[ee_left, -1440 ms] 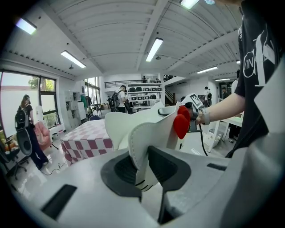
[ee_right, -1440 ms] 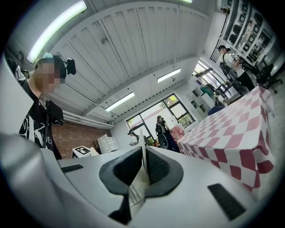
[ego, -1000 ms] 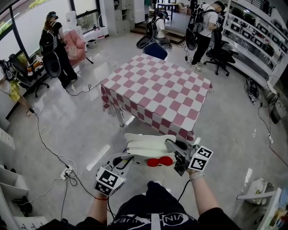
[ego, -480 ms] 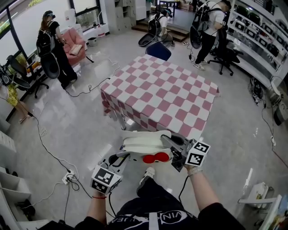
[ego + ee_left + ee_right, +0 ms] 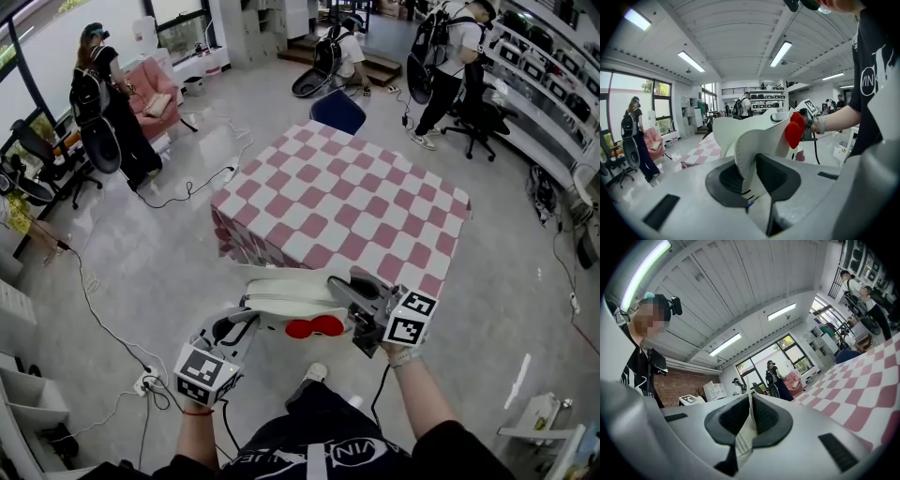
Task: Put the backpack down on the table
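Observation:
A white backpack [image 5: 292, 298] with a red bow [image 5: 314, 326] hangs in the air between my two grippers, just short of the near edge of the table [image 5: 347, 202] with its pink-and-white checked cloth. My left gripper [image 5: 251, 321] is shut on the backpack's left side; in the left gripper view its jaws [image 5: 750, 176] pinch a thick white edge of the backpack [image 5: 754, 136]. My right gripper [image 5: 342, 291] is shut on the right side; in the right gripper view [image 5: 751, 416] a white strap [image 5: 745, 437] is clamped between the pads.
A blue chair [image 5: 337, 111] stands at the table's far side. Several people stand around the room, one at the left [image 5: 98, 103], others at the back [image 5: 450, 56]. Cables [image 5: 112, 309] and a power strip [image 5: 145, 382] lie on the floor at the left. Shelves [image 5: 553, 84] line the right wall.
Both grippers have carried the backpack forward toward the table, whose near edge now lies closer in the head view. Both grips are unchanged.

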Demonstrator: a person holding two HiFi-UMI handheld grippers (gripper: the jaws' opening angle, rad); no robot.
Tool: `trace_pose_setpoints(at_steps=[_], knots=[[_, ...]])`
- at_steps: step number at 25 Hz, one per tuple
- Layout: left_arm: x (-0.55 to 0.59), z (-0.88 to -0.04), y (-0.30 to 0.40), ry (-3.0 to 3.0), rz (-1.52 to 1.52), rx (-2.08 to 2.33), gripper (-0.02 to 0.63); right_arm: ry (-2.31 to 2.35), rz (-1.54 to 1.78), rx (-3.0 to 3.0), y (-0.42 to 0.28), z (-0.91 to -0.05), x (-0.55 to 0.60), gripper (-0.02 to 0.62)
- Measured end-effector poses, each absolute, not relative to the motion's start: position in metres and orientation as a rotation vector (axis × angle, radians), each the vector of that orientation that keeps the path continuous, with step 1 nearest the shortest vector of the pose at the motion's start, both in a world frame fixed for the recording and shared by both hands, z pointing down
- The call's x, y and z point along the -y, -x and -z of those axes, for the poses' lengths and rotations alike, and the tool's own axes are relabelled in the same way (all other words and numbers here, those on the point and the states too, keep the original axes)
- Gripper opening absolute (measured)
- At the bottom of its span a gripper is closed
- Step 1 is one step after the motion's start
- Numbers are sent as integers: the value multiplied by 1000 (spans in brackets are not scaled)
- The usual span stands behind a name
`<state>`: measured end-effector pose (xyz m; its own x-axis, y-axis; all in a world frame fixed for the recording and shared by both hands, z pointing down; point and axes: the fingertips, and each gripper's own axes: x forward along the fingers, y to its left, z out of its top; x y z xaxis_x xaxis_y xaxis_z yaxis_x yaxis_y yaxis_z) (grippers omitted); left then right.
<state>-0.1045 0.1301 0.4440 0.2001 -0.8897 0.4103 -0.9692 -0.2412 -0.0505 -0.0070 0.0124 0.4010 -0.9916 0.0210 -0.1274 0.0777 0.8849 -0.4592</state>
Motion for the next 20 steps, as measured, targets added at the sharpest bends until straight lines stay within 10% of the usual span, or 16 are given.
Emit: trace_pose_setpoints(at_steps=[20], knots=[[60, -392, 200, -2415, -516, 1822, 61, 64, 657, -2866, 86, -353, 159, 14]])
